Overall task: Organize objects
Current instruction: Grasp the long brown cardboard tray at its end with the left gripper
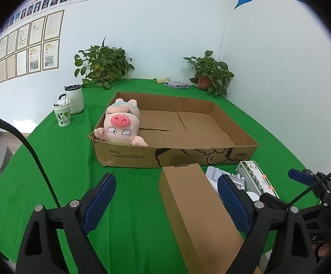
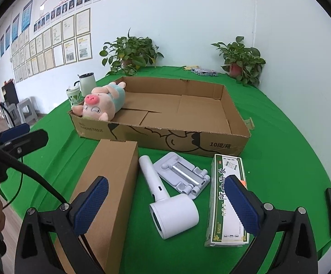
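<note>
Right wrist: white hair dryer [image 2: 170, 203] lies between both grippers' spread, empty fingers [image 2: 94, 203].

Two potted plants [image 1: 103, 65] [image 1: 210, 72], a white kettle [image 1: 75, 99] and framed wall papers [image 1: 26, 45].

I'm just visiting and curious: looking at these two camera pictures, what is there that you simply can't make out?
- Long brown box: its near end is cut off by the lower edge in both views.
- White phone stand: in the left wrist view, mostly hidden behind the brown box and the left gripper.
- Small packets at the table's far edge: too small to read.
- Green-and-white carton: partly covered by the right gripper.
</note>
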A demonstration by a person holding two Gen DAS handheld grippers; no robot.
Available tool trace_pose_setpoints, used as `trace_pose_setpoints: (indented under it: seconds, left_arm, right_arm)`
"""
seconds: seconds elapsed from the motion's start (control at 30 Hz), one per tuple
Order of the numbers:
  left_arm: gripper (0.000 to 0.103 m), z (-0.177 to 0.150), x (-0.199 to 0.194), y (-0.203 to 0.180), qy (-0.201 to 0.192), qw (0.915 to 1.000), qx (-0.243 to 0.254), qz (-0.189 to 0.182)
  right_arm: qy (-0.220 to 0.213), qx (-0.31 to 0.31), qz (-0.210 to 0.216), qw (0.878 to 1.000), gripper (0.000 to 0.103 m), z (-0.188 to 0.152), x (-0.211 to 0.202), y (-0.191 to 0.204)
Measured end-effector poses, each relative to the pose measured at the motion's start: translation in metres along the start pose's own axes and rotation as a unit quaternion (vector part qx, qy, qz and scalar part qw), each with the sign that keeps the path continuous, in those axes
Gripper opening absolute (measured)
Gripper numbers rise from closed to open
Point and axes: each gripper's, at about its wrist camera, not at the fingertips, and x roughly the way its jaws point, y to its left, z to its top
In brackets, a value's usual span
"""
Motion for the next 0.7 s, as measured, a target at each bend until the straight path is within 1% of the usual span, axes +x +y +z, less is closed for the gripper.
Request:
trace_pose_setpoints:
  seconds: [0.07, 0.1, 0.13, 0.17, 0.2, 0.23, 0.3, 0.33, 0.37, 0.4, 0.43, 0.5, 0.57, 0.6, 0.63, 0.7]
  left_arm:
    - [0.090, -0.001, -0.007, 0.007, 0.003, 1.0000, -0.006, -0.004]
    - [0.090, -0.002, -0.010, 0.009, 0.002, 1.0000, -0.007, -0.005]
    - [0.090, -0.004, -0.014, 0.012, 0.002, 1.0000, -0.006, -0.006]
    - [0.090, -0.005, -0.017, 0.014, 0.003, 1.0000, -0.004, -0.006]
    - [0.090, -0.006, -0.019, 0.016, 0.004, 1.0000, -0.002, -0.005]
    - [0.090, -0.007, -0.021, 0.019, 0.005, 1.0000, -0.001, -0.003]
    - [0.090, -0.008, -0.025, 0.024, 0.005, 1.0000, -0.007, -0.002]
    - [0.090, -0.009, -0.027, 0.028, 0.005, 0.9999, -0.013, -0.003]
    - [0.090, -0.010, -0.028, 0.032, 0.007, 0.9997, -0.021, -0.003]
    - [0.090, -0.011, -0.027, 0.035, 0.012, 0.9995, -0.028, -0.002]
    - [0.090, -0.013, -0.026, 0.039, 0.018, 0.9993, -0.033, -0.002]
    - [0.090, -0.020, -0.020, 0.044, 0.031, 0.9987, -0.040, -0.005]
    - [0.090, -0.028, -0.010, 0.046, 0.048, 0.9977, -0.048, -0.012]
    - [0.090, -0.033, -0.005, 0.047, 0.057, 0.9969, -0.051, -0.016]
    - [0.090, -0.038, 0.002, 0.047, 0.069, 0.9959, -0.054, -0.022]
    - [0.090, -0.045, 0.012, 0.044, 0.086, 0.9941, -0.057, -0.033]
  right_arm:
    - [0.007, -0.013, 0.016, 1.000, 0.102, -0.001, -0.011, 0.007]
    - [0.010, -0.019, 0.034, 0.999, 0.102, -0.001, -0.020, 0.012]
    - [0.014, -0.025, 0.063, 0.998, 0.102, -0.001, -0.029, 0.017]
    - [0.020, -0.032, 0.117, 0.992, 0.102, -0.001, -0.042, 0.025]
    - [0.024, -0.036, 0.163, 0.986, 0.102, 0.000, -0.051, 0.033]
    - [0.028, -0.037, 0.214, 0.976, 0.102, 0.000, -0.062, 0.040]
    - [0.031, -0.038, 0.304, 0.951, 0.102, 0.001, -0.079, 0.057]
    - [0.031, -0.040, 0.336, 0.941, 0.102, 0.001, -0.082, 0.066]
    - [0.035, -0.044, 0.354, 0.933, 0.102, -0.001, -0.081, 0.074]
    - [0.041, -0.046, 0.352, 0.934, 0.102, -0.004, -0.076, 0.080]
    - [0.051, -0.046, 0.340, 0.938, 0.102, -0.008, -0.067, 0.084]
    - [0.078, -0.035, 0.295, 0.952, 0.102, -0.018, -0.043, 0.086]
    - [0.092, -0.027, 0.226, 0.969, 0.102, -0.032, -0.020, 0.082]
    - [0.095, -0.030, 0.195, 0.976, 0.102, -0.038, -0.011, 0.081]
    - [0.099, -0.035, 0.165, 0.981, 0.102, -0.045, -0.004, 0.081]
    - [0.110, -0.040, 0.132, 0.984, 0.102, -0.054, 0.006, 0.081]
